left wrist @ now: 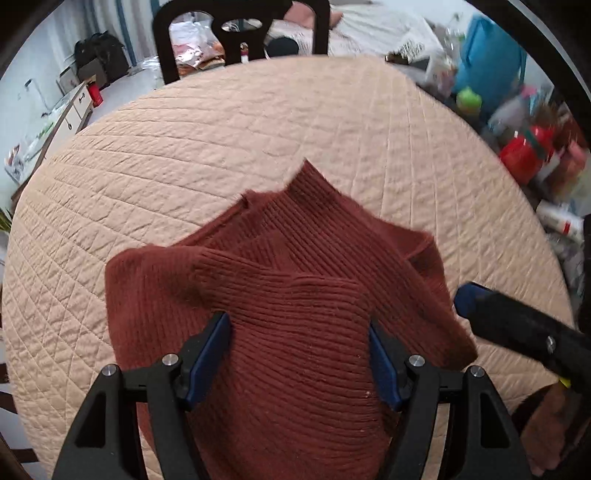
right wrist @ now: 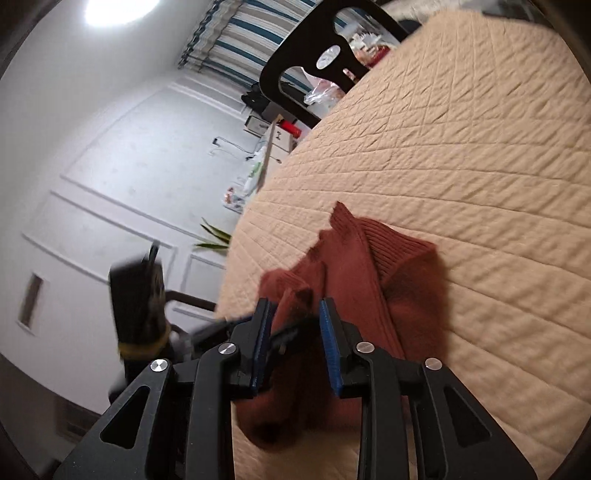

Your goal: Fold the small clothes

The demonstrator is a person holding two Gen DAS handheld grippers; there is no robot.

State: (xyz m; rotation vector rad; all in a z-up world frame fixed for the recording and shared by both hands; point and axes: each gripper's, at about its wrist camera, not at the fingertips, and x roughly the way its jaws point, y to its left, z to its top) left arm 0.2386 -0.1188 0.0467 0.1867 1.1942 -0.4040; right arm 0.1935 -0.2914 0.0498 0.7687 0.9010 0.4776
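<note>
A rust-red ribbed knit sweater (left wrist: pixel 295 288) lies bunched on the beige quilted table cover (left wrist: pixel 221 147), one sleeve folded across its body. My left gripper (left wrist: pixel 299 321) is open, its blue pads wide apart over the near part of the sweater. My right gripper (left wrist: pixel 463 297) comes in from the right, at the sweater's right edge. In the right wrist view the right gripper (right wrist: pixel 297 308) is open over the sweater (right wrist: pixel 351 280), with nothing pinched between the pads. The left gripper's body (right wrist: pixel 140 295) shows blurred at the left.
A black chair (left wrist: pixel 240 33) stands at the far edge of the table. Cluttered bottles and containers (left wrist: pixel 528 155) crowd the right side beyond the cover. White drawers (left wrist: pixel 74 107) stand on the left. The white wall (right wrist: pixel 92 166) and a striped curtain (right wrist: pixel 236 40) show in the right wrist view.
</note>
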